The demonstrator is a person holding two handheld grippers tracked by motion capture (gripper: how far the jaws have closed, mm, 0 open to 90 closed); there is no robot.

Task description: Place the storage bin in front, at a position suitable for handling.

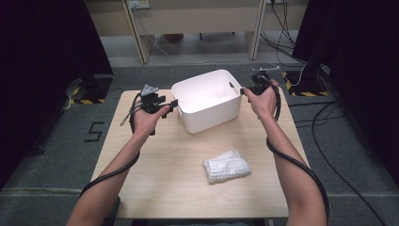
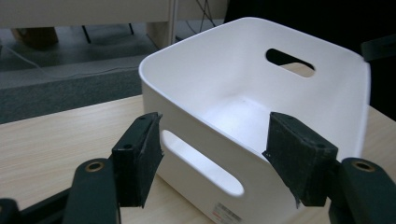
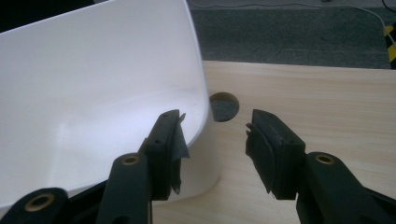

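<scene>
The white plastic bin (image 1: 207, 100) stands on the wooden counter (image 1: 155, 160), between the two grippers, and it looks empty inside. The left gripper (image 1: 170, 105) is at one side of the bin and the right gripper (image 1: 243, 91) is at the other side. In the left gripper view the fingers (image 2: 140, 156) are spread wide with nothing held. The near wall of the bin, with its long handle hole, sits right in front of them and partly in the gap between them, but the pads do not press on it. In the right gripper view the fingers (image 3: 275, 149) are also apart and hold nothing. One finger lies over the curved corner of the bin and the other is out over the bare counter. I cannot tell if that finger touches the bin. A small round hole in the counter (image 3: 224, 106) shows just past the fingertips. A folded white knitted cloth (image 1: 226, 165) lies on the counter well back from both sets of fingers, closer to the person. So the bin is set down and both grippers are free of it. I think the bin is ready now, and the cloth is the part that is left. It is not yet picked up and not yet in the bin. One gripper would need to come back toward the person to get it.
</scene>
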